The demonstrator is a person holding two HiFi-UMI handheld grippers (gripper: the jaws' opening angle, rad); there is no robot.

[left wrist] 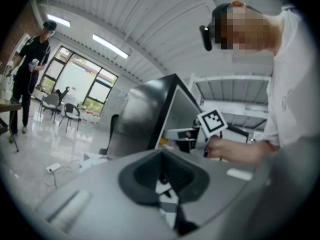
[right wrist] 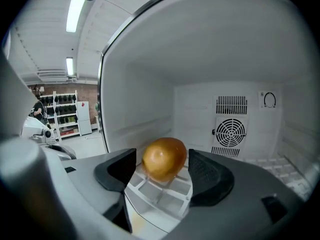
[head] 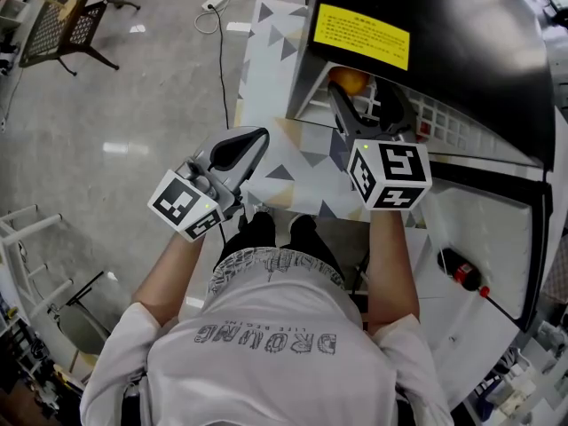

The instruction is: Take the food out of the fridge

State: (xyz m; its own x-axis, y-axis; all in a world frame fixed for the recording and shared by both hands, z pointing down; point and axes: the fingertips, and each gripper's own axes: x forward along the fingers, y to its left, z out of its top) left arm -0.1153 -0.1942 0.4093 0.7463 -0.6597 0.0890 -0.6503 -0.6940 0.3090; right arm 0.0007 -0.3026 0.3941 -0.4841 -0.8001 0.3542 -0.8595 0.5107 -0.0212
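Orange-skinned fruit point(head: 352, 81) is seen, in the head view, just inside the mouth of the black fridge point(head: 444, 43), with the right gripper point(head: 368, 112) reached in at it and the left gripper point(head: 238, 149) held back over the patterned desk point(head: 293, 162). The open door point(head: 479, 229) with its bottle point(head: 461, 272) stands at the right, so the free way out is judged to lie straight back toward the person. In the left gripper view, the left gripper point(left wrist: 162, 176) is shown with its jaws together on nothing. In the right gripper view, the right gripper point(right wrist: 161, 171) is shown with its jaws apart, and the fruit point(right wrist: 164, 158) sits between them on the white grid shelf point(right wrist: 160, 196), seemingly untouched. The pads should be set at the fruit's widest part and closed gently, since a round thing may roll. The shelf's front edge and the side wall point(right wrist: 140, 99) at the left are to be cleared on withdrawal.
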